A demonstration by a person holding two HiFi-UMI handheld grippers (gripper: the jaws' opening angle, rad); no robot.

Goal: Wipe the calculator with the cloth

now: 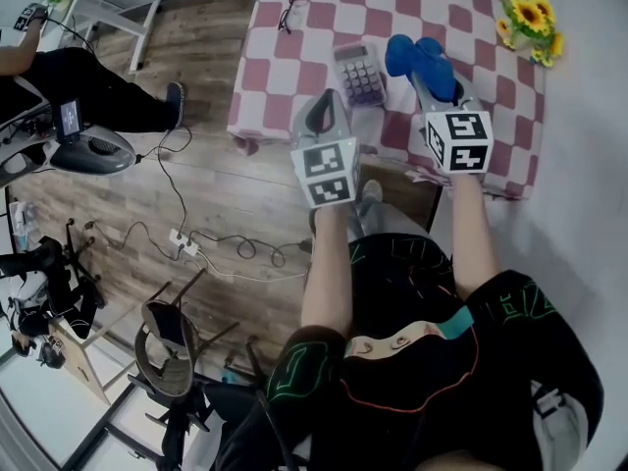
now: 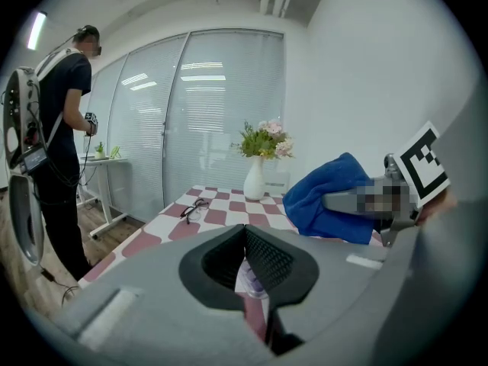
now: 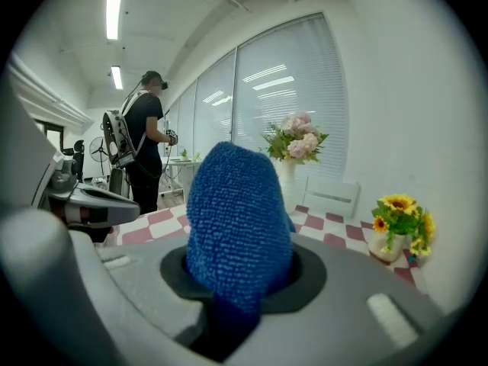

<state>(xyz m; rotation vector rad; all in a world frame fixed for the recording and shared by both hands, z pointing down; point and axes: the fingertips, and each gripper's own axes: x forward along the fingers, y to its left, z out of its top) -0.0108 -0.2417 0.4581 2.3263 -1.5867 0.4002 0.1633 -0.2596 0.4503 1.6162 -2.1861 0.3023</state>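
On the pink-checked table (image 1: 265, 86) lies a grey calculator (image 1: 359, 73) with purple keys, close to the front edge. My left gripper (image 1: 329, 96) sits at the calculator's near left corner with its jaws closed together and nothing between them. In the left gripper view a strip of the calculator (image 2: 252, 279) shows below the left gripper (image 2: 244, 231). My right gripper (image 1: 432, 75) is shut on a blue cloth (image 1: 420, 59), held just right of the calculator. The cloth (image 3: 232, 219) fills the right gripper (image 3: 236, 277) in its own view and hangs at the right of the left gripper view as a blue bundle (image 2: 328, 197).
Black glasses (image 1: 292, 8) lie at the table's far left. Sunflowers (image 1: 530, 23) stand at the far right corner and a white vase (image 2: 254, 178) of pink flowers at the back. Left of the table a person (image 2: 61, 128) stands on wooden floor strewn with cables (image 1: 186, 238).
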